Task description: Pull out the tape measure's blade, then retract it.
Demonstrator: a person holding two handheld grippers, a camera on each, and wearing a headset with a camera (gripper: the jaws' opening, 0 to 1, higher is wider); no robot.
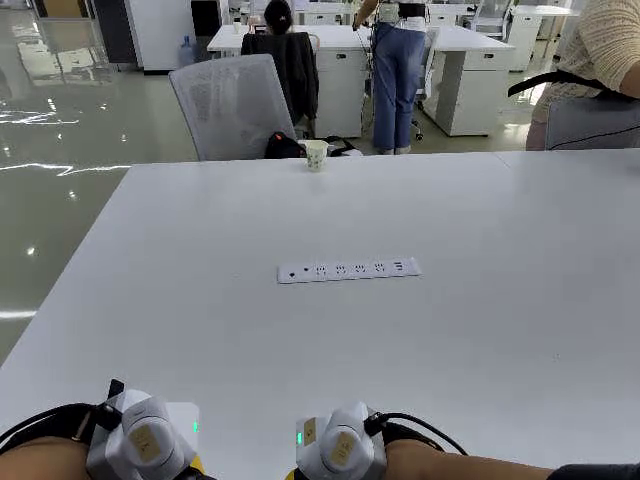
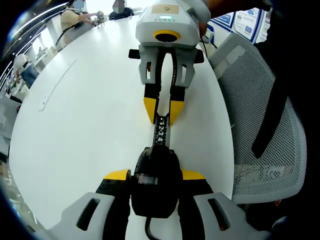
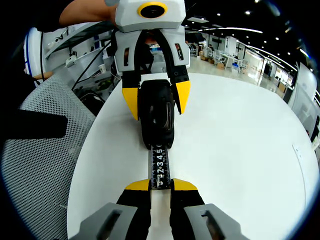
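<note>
Grips the tape (image 2: 155,192) in the left gripper (image 2: 155,175), yellow-tipped jaws clamped on either side of the black case. Pinches the end of the blade (image 3: 160,167) in the right gripper (image 3: 160,186), jaws closed tight on it. Points the two grippers at each other, close together, with a short stretch of blade drawn out between them, numbers 2 to 5 readable. Holds both low over the near edge of the white table (image 1: 300,330), just in front of the person; cannot tell whether the case touches the top. From the head view, puts the left gripper at bottom left and the right gripper beside it at bottom centre. Leaves a power strip (image 1: 348,270) lying flat mid-table, well apart from the grippers, and a cup (image 1: 316,154) upright at the far edge, near a grey chair (image 1: 230,105).
</note>
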